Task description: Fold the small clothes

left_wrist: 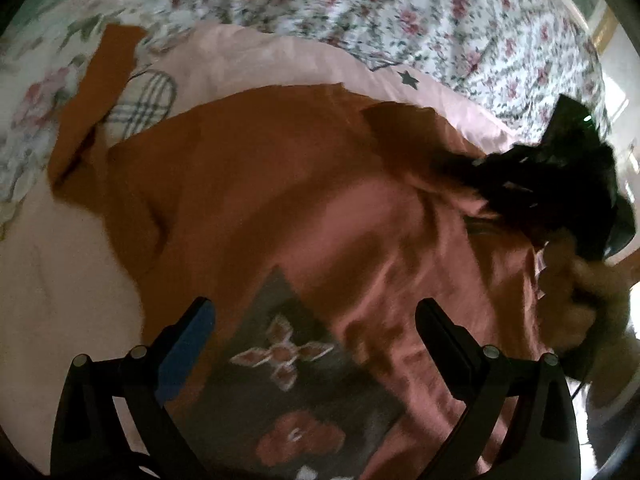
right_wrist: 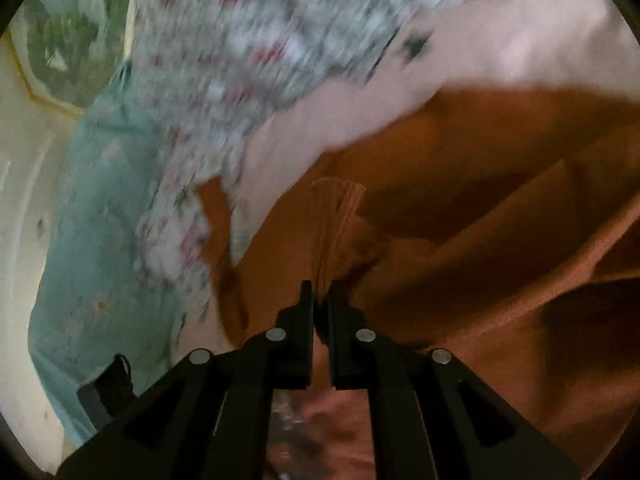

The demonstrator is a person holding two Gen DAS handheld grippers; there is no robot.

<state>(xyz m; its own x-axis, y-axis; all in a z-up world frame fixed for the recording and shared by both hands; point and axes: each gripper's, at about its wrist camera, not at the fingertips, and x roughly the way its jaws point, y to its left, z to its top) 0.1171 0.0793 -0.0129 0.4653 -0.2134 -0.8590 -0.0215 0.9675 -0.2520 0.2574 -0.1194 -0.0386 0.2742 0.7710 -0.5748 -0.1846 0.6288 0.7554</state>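
Left gripper (left_wrist: pixel 316 320): jaws wide, nothing between the pads, hovering over the orange shirt (left_wrist: pixel 280 184). Grey print (left_wrist: pixel 288 360) with pale flowers directly between and below the fingers. Beyond the fingertips, shirt spread on a pink sheet (left_wrist: pixel 60 272); one sleeve (left_wrist: pixel 100 92) stretched off to the far left, beside a plaid heart patch (left_wrist: pixel 140 100). Right of the fingers, blurred: right gripper (left_wrist: pixel 472 176) in a hand (left_wrist: pixel 580 292), tips at the shirt's right side. Farthest off, floral quilt (left_wrist: pixel 400 12).

Right gripper (right_wrist: pixel 320 300): jaws nearly together, pinched on a bunched fold of shirt (right_wrist: pixel 340 216) that rises just ahead of the tips. More orange cloth (right_wrist: pixel 500 240) in creased layers to the right of the fingers. Ahead, pink sheet (right_wrist: pixel 500 48); to the far left, quilt (right_wrist: pixel 240 60), heavily blurred, and teal cloth (right_wrist: pixel 96 200).
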